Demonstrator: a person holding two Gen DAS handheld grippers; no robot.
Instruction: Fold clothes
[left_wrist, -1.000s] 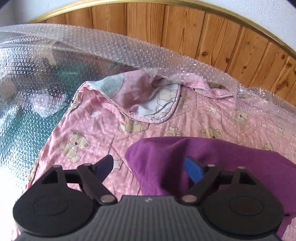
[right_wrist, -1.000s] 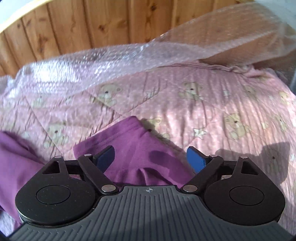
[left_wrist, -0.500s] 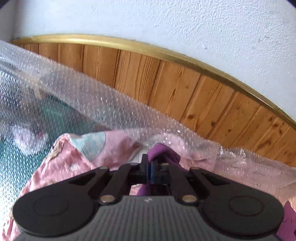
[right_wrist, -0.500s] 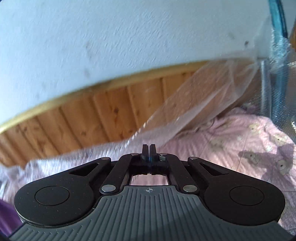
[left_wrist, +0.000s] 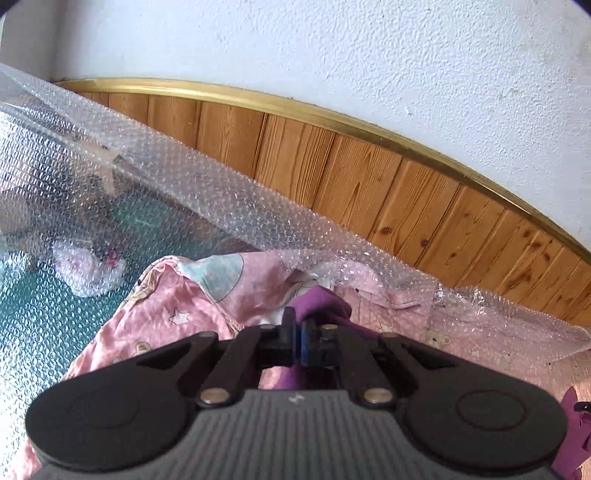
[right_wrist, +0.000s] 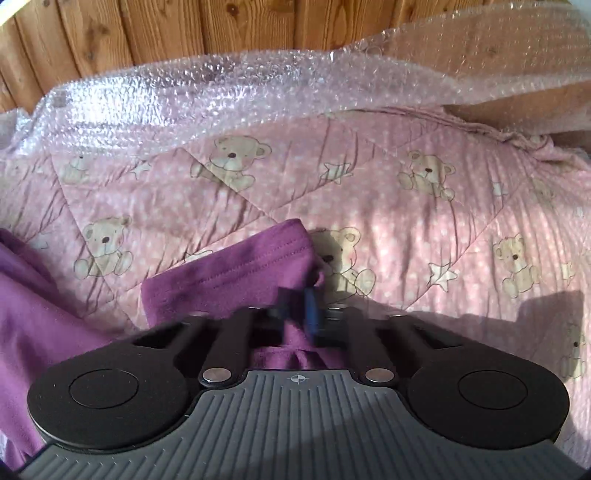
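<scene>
A purple garment (right_wrist: 236, 273) lies on a pink quilt with teddy bears (right_wrist: 424, 206). My right gripper (right_wrist: 297, 306) is shut on a bunched fold of the purple garment near its stitched hem. My left gripper (left_wrist: 297, 332) is shut on another part of the purple garment (left_wrist: 321, 301), which pokes up past the fingertips. More purple cloth shows at the left edge of the right wrist view (right_wrist: 33, 321) and the lower right of the left wrist view (left_wrist: 570, 435).
Bubble wrap (left_wrist: 155, 192) drapes along the far side of the quilt, over a teal surface (left_wrist: 40, 314) at the left. It also shows in the right wrist view (right_wrist: 258, 85). A wooden panelled wall (left_wrist: 388, 192) with a gold trim stands behind, white plaster above.
Both grippers went from open over the purple garment to shut on it. The right gripper swung up toward the wall, then tipped back down to the quilt.
</scene>
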